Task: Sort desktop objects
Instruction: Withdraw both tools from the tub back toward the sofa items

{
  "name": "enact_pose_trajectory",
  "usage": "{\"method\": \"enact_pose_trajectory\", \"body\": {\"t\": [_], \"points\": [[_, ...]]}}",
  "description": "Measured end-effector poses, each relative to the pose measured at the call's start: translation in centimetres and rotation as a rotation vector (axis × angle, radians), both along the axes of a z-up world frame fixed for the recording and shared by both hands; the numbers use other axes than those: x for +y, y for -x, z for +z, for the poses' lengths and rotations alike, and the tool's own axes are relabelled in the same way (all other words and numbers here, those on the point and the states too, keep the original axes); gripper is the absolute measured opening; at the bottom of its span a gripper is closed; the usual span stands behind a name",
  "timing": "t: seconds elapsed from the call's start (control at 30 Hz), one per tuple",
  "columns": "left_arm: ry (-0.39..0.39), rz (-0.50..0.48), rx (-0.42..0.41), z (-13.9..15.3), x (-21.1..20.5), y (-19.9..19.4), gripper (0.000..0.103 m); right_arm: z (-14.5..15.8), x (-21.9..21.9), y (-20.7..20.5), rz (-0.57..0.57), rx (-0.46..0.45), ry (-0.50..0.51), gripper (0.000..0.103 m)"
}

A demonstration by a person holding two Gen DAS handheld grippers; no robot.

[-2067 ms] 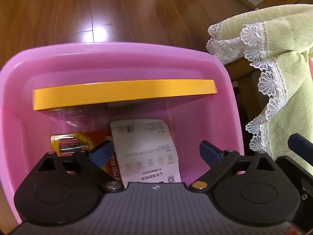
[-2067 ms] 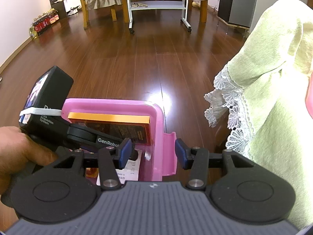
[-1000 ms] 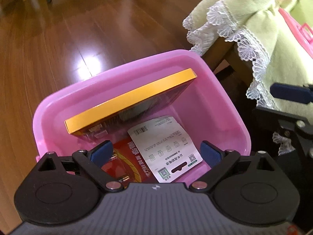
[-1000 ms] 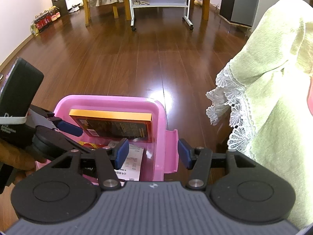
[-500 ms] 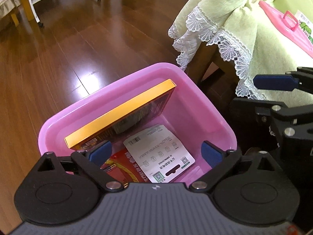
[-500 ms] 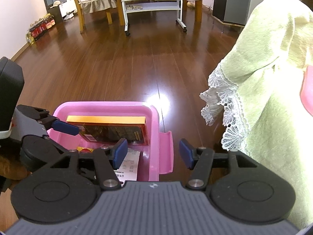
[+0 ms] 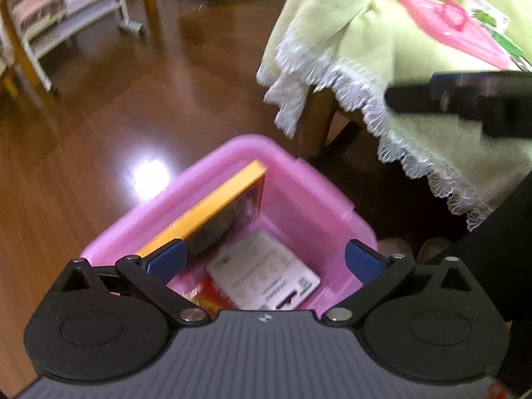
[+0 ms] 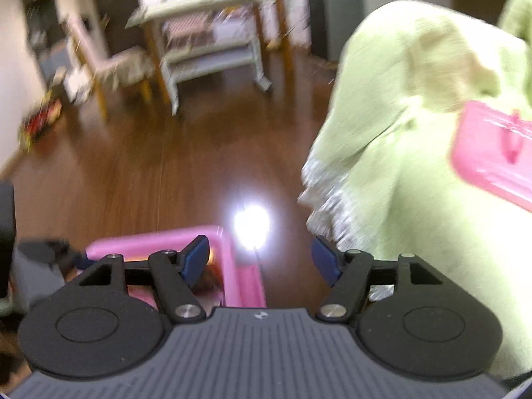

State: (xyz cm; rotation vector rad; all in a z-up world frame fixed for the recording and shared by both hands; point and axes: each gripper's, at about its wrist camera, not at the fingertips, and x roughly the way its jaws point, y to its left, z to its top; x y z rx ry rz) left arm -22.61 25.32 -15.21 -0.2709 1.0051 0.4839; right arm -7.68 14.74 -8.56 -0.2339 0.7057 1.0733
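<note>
Both empty, spread wide: left hand-held gripper (image 7: 262, 261) above pink bin (image 7: 312, 183); right hand-held gripper (image 8: 261, 259) nearer pink lid (image 8: 495, 159) on worktop (image 8: 415, 199), up-right.

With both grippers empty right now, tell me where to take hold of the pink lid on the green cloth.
Grip the raised handle in the middle of the pink lid, coming from above. The lid lies flat on the green cloth, so its edges probably give little to pinch. Motion blur hides which way the handle runs.

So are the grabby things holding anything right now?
No. The left hand-held gripper is open and empty above the pink bin, and the right hand-held gripper is open with nothing between its fingers.
</note>
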Motion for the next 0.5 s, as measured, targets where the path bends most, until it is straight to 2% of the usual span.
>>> {"method": "enact_pose_trajectory", "body": {"t": [0.17, 0.37, 0.5], "points": [[-0.11, -0.112, -0.049, 2.1, -1.3, -2.1, 0.102, 2.8, -3.5, -2.8, -0.118, -0.031, -0.079, 0.065], [-0.12, -0.236, -0.055, 4.7, -2.5, -6.6, 0.102, 5.3, -8.7, -7.7, -0.299, -0.081, -0.102, 0.065], [-0.144, -0.339, -0.068, 6.6, -4.0, -10.4, 0.102, 5.6, -12.5, -11.2, -0.426, -0.118, -0.083, 0.065]]}}
